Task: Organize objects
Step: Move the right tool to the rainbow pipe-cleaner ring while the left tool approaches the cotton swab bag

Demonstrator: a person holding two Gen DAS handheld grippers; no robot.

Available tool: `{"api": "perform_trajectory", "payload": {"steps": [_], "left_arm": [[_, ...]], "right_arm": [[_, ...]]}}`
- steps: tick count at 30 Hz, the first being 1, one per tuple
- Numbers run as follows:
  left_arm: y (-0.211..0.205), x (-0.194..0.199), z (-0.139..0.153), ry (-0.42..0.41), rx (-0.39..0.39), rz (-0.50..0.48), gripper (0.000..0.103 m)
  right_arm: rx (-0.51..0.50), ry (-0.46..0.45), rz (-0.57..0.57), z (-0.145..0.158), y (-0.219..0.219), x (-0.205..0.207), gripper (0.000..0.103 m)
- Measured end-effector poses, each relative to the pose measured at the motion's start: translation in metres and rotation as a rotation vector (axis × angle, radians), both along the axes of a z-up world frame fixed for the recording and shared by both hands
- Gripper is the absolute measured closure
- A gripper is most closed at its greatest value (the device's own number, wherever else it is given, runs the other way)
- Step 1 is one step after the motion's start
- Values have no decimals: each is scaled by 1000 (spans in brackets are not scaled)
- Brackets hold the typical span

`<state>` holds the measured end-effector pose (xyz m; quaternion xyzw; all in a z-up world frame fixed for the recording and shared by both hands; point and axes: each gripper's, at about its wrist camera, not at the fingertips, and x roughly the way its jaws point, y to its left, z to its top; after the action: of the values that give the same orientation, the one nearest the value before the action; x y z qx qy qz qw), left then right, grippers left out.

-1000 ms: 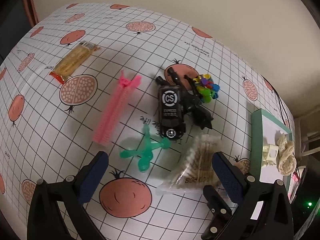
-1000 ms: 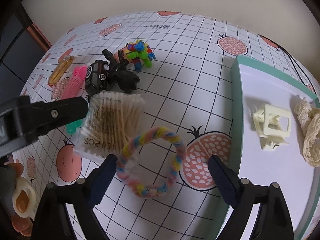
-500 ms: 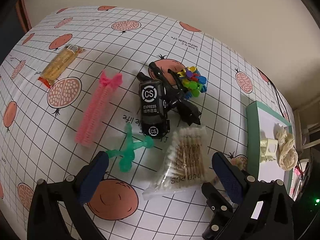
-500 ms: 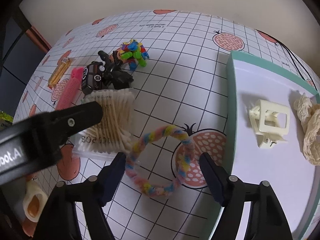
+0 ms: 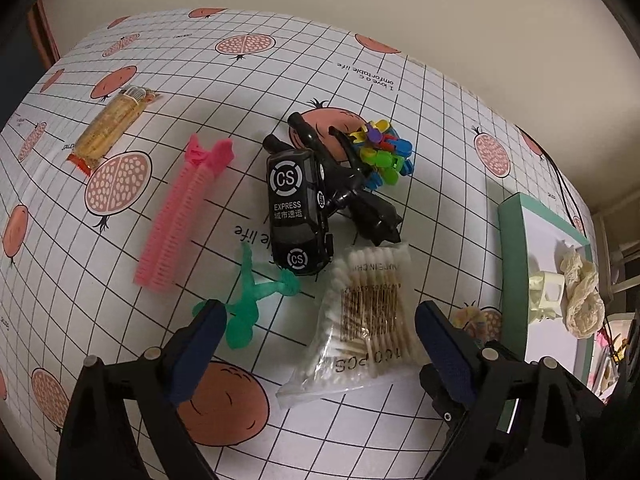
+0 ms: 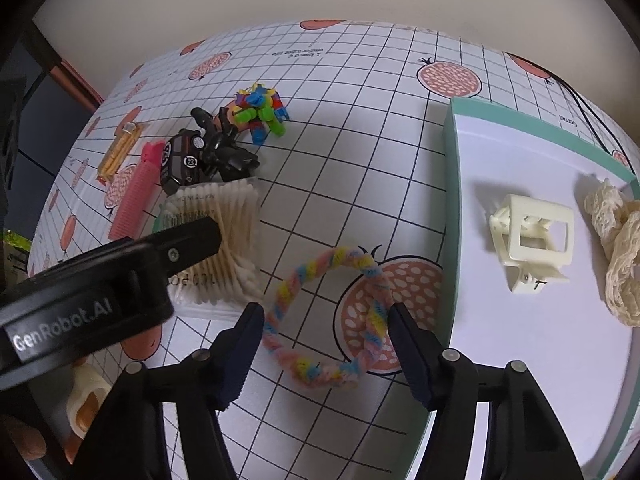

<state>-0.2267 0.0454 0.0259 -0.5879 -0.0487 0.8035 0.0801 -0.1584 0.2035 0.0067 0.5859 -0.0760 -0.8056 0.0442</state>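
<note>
Scrunchie [image 6: 332, 316] between right hand-held gripper [image 6: 324, 340] fingers — tray [image 6: 450, 216] edge just beside.

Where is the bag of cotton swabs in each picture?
Left wrist view: the bag of cotton swabs lies low in the middle, between the open left gripper fingers, just below the black toy car.
Right wrist view: it lies left of centre, partly behind the left gripper's black arm.
Shared landmark: the black toy car, touching the bag's far end.

Beside tray [image 6: 450, 208]: 1 toy car [image 5: 296, 212], 1 swab pack [image 5: 366, 312], 1 pink roller [image 5: 182, 212], 1 snack bar [image 5: 110, 128], 1 twisted ring [image 6: 332, 320]. In tray: 1 claw clip [image 6: 532, 236], 1 lace bundle [image 6: 618, 248].
</note>
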Motion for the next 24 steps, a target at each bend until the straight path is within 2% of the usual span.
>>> {"api": "perform_trajectory", "payload": {"steps": [12, 15, 16, 24], "left_arm": [[3, 2, 1, 3, -18, -9, 7], [5, 3, 2, 3, -27, -12, 12], [7, 3, 3, 8, -40, -16, 16], [12, 6, 13, 31, -54, -59, 18]], "right_arm": [[-4, -11, 1, 1, 2, 0, 37], [-6, -14, 2, 1, 3, 0, 37], [-7, -14, 2, 1, 3, 0, 37], [-9, -23, 10, 0, 3, 1, 37]]}}
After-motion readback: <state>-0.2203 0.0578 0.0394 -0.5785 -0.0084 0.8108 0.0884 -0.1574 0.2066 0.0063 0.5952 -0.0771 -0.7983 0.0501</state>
